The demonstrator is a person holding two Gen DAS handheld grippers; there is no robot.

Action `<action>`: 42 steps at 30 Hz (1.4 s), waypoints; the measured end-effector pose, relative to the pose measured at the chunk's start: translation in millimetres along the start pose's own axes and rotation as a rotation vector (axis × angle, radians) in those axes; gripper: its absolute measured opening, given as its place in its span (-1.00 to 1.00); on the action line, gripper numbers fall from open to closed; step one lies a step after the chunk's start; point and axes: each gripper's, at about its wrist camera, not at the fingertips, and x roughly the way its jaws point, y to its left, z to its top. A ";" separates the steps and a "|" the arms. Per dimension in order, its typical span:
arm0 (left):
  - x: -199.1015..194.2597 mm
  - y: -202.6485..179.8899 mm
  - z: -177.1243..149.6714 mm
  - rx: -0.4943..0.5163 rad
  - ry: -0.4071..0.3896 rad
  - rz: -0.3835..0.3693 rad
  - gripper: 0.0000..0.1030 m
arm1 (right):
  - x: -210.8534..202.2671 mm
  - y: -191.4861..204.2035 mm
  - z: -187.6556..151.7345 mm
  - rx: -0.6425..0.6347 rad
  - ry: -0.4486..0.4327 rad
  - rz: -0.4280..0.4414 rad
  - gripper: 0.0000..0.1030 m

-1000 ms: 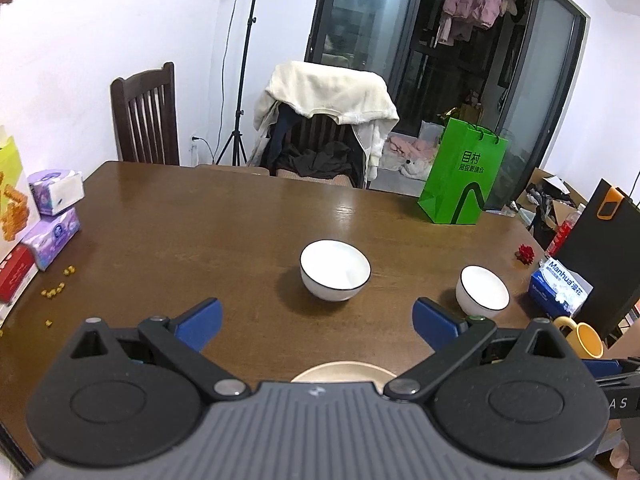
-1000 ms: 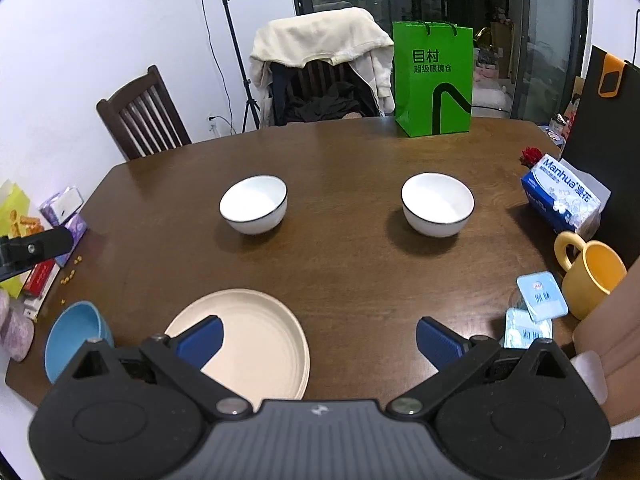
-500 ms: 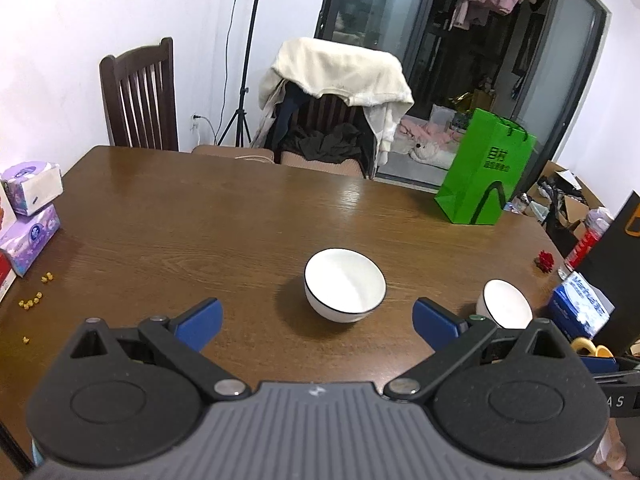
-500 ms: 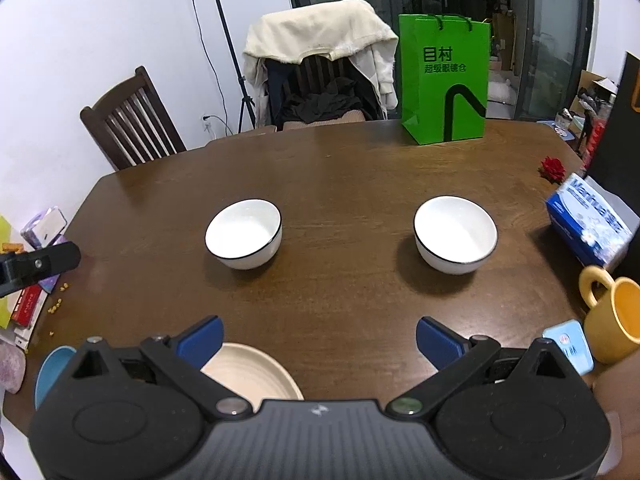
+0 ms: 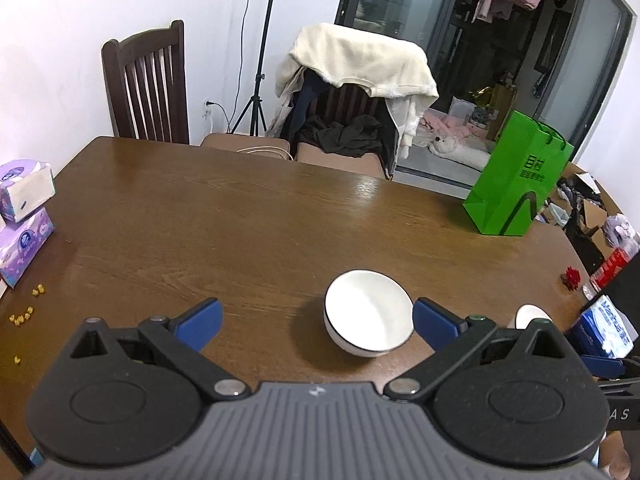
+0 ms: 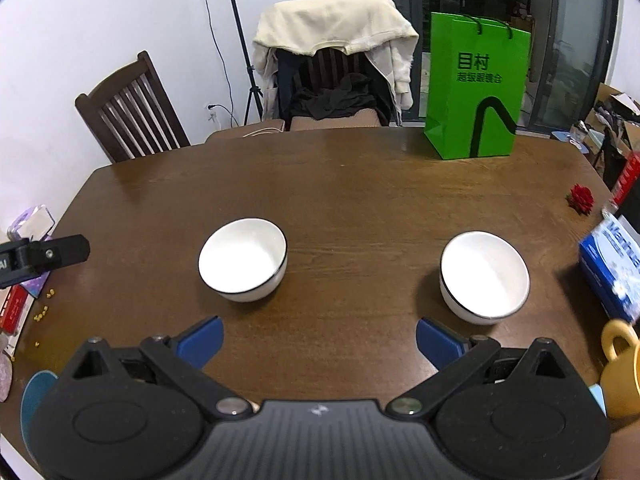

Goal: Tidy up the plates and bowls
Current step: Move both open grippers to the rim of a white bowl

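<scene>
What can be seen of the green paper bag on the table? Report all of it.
The green paper bag stands upright near the far edge of the brown wooden table, to the right of the chair draped with a cream garment. It looks like glossy paper, bright green, with dark cord handles at its open top, dark printed characters on its front and a curved black stripe below them. Its sides are creased. Only the table touches it. What it holds is hidden.

Green bag [image 6: 476, 88], yellow mug [image 6: 622, 376], tissue boxes [image 5: 24, 216].
</scene>
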 end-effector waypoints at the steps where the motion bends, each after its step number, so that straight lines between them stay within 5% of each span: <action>1: 3.1 0.3 2.0 0.000 0.002 0.004 1.00 | 3.0 0.8 3.3 -0.002 0.001 0.002 1.00; 24: 93.3 2.4 38.1 -0.024 0.113 0.069 1.00 | 84.6 5.4 78.0 0.041 0.046 0.021 0.97; 35: 138.7 -6.4 31.6 -0.018 0.199 0.068 0.97 | 144.7 7.6 80.0 0.050 0.170 0.007 0.55; 42: 163.5 -11.4 22.7 -0.007 0.259 0.070 0.71 | 171.0 14.0 76.8 0.049 0.217 0.009 0.17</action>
